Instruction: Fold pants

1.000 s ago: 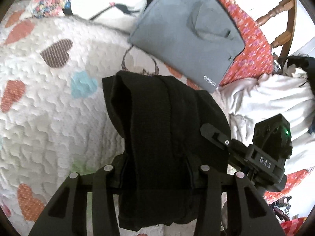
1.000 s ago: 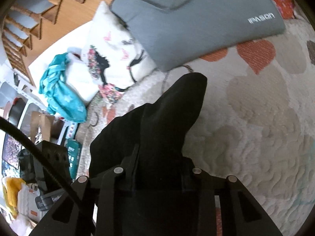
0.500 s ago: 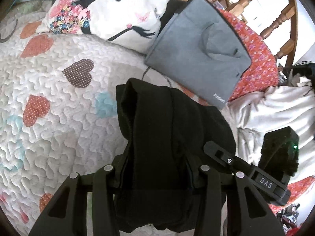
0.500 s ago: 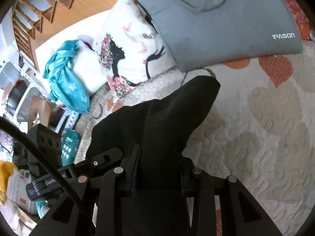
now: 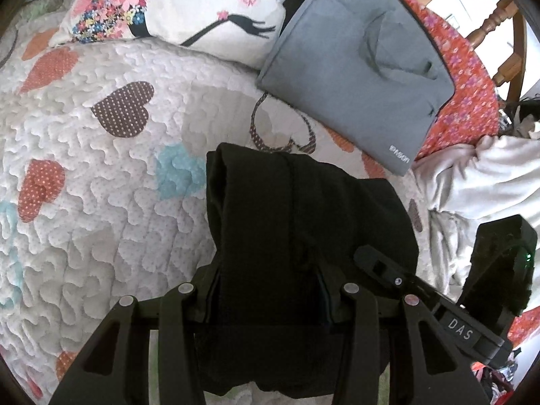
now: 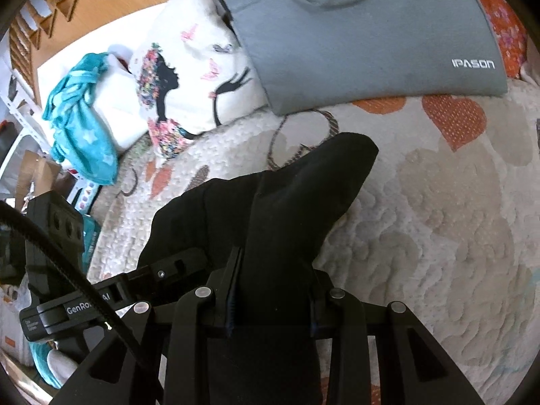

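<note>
Here, the black pants (image 5: pixel 297 236) are bunched up and held above a white quilt (image 5: pixel 101 168) stitched with coloured hearts, both hand-held grippers pinching the fabric at once. In the left wrist view the left hand-held gripper (image 5: pixel 266 290) has its jaws closed on a thick fold of the pants, which fills the gap between them and hangs down toward 6 o'clock, while the upper bulk of the cloth rises toward 12 o'clock with a vertical seam showing. The right hand-held gripper (image 5: pixel 438 297) appears in that same view at about 4 o'clock, its finger reaching into the same dark bundle just beside the left one. In the right wrist view the right hand-held gripper (image 6: pixel 273 300) likewise has its jaws pressed onto the pants (image 6: pixel 270 222), and a pointed fold of the cloth sticks out toward 1 o'clock over the quilt (image 6: pixel 438 219). The left hand-held gripper (image 6: pixel 135 283) shows there at 9 o'clock, touching the fabric. Beyond the pants, at 12 to 1 o'clock, lies a grey laptop sleeve (image 5: pixel 364 60) resting partly on a red floral cloth (image 5: pixel 465 94), with a white printed pillow (image 5: pixel 182 3) beside it at 11 o'clock. A turquoise garment (image 6: pixel 81 118) lies at 10 o'clock in the right wrist view.
</note>
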The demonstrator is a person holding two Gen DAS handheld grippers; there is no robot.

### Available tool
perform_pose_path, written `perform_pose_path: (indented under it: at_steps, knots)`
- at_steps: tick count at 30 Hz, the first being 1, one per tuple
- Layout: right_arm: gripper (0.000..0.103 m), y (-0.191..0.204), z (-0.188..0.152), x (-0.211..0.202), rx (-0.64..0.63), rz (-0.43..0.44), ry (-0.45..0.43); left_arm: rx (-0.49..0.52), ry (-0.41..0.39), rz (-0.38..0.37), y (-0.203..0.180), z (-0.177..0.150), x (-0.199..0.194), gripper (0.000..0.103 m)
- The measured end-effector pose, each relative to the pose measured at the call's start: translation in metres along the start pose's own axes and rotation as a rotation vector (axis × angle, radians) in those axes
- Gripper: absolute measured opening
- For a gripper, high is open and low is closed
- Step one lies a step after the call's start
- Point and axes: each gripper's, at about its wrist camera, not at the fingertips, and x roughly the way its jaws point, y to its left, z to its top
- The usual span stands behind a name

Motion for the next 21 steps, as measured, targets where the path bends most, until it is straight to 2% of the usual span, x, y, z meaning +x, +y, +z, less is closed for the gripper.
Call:
perform_pose_path:
  at_steps: [7, 14, 17, 21]
  knots:
    - [0.033, 0.001, 0.002, 0.000, -0.027, -0.027, -0.010, 0.031, -0.013, 0.009, -0.006, -0.001, -0.002, 0.043]
    - [0.033, 0.007, 0.003, 0.001, -0.092, -0.100, -0.038, 0.032, -0.006, 0.015, -0.006, 0.002, 0.009, 0.043]
    - [0.034, -0.001, 0.001, 0.010, -0.081, -0.125, -0.010, 0.043, 0.012, 0.048, -0.005, 0.000, 0.019, 0.043]
    - [0.034, -0.011, 0.001, 0.011, -0.038, -0.099, 0.002, 0.043, 0.014, 0.048, -0.005, -0.001, 0.022, 0.043]
